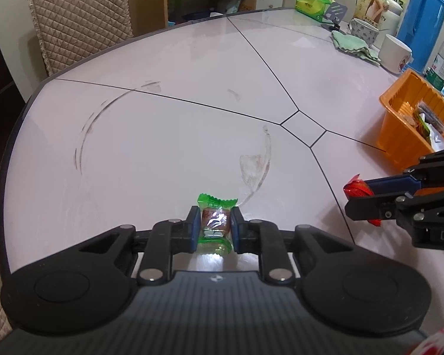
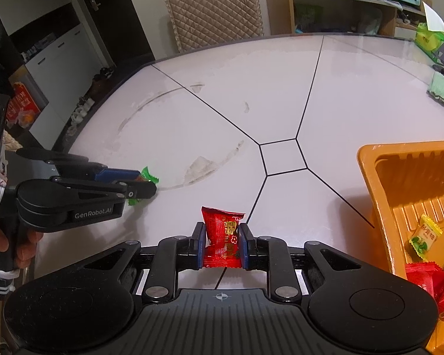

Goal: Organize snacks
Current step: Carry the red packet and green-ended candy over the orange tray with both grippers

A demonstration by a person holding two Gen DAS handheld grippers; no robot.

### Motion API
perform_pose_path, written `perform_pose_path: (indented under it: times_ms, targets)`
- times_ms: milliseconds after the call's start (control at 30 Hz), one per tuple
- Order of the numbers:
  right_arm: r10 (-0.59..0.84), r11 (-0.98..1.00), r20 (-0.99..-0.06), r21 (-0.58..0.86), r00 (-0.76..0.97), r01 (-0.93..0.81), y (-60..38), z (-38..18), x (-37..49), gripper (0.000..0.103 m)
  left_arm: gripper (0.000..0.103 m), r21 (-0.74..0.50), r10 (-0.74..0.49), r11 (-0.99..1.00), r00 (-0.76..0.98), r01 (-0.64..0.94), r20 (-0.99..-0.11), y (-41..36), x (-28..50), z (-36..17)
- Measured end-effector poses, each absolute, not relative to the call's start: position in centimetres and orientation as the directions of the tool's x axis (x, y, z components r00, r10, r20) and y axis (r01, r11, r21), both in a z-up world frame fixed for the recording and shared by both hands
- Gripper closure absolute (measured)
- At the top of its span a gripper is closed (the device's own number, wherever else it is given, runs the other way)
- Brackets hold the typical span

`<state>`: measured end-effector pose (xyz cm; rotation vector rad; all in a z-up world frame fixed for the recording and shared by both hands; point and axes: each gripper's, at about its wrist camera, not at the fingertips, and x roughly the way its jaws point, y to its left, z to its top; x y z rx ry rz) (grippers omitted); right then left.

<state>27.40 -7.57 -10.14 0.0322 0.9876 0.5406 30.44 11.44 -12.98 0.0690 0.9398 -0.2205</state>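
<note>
While both grippers hang over the near part of the pale table point(image 1: 168, 136), each is clamped on one wrapped snack. Left gripper point(image 1: 215, 222): blue pads pressed on the two sides of a green-wrapped candy point(image 1: 216, 217), whose brown filling shows through the clear middle. Its long axis runs near to far along the fingers, one crimped green end pointing to the far side beyond the fingertips, the other toward the camera. Whether the candy touches the tabletop cannot be told. In the right wrist view the same gripper point(image 2: 143, 182) enters from the left, held by a hand point(image 2: 6, 242), with the green-wrapped candy point(image 2: 148, 175) projecting at its tip.

Right gripper point(image 2: 222, 236): pads closed on a red-wrapped snack point(image 2: 222, 233) with gold print, standing roughly upright in that view, its long axis along the fingers, serrated top edge pointing away from the camera. In the left wrist view this gripper point(image 1: 359, 193) reaches in from the right, with the red-wrapped snack point(image 1: 356, 189) at its tip.

An orange plastic tray point(image 2: 370, 177) sits at the right of the table, just beside the right gripper, and holds several packets, among them a yellow-green sachet point(image 2: 424, 236) and a red wrapper point(image 2: 429, 281). Far right: a green cloth point(image 1: 353, 44), a white mug point(image 1: 395, 53) and a blue thermos point(image 1: 420, 20)
</note>
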Motion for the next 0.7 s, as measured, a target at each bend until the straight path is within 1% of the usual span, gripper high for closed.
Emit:
perform_pose_path:
  times_ms: [267, 700]
  targets:
    - [0.467, 0.863, -0.763, 0.281, 0.448, -0.421, -7.8, -8.9, 26.2, 0.08, 0.084, -0.076, -0.172, 0.98, 0.598, 0.182, -0.783, 11.6, 27.5, -10.8]
    - [0.525, 0.834, -0.716, 0.326, 0.46, -0.444, -9.3, -6.3, 22.6, 0.08, 0.084, -0.105, -0.163, 0.986, 0.637, 0.128, -0.754, 10.0, 21.3, -6.7]
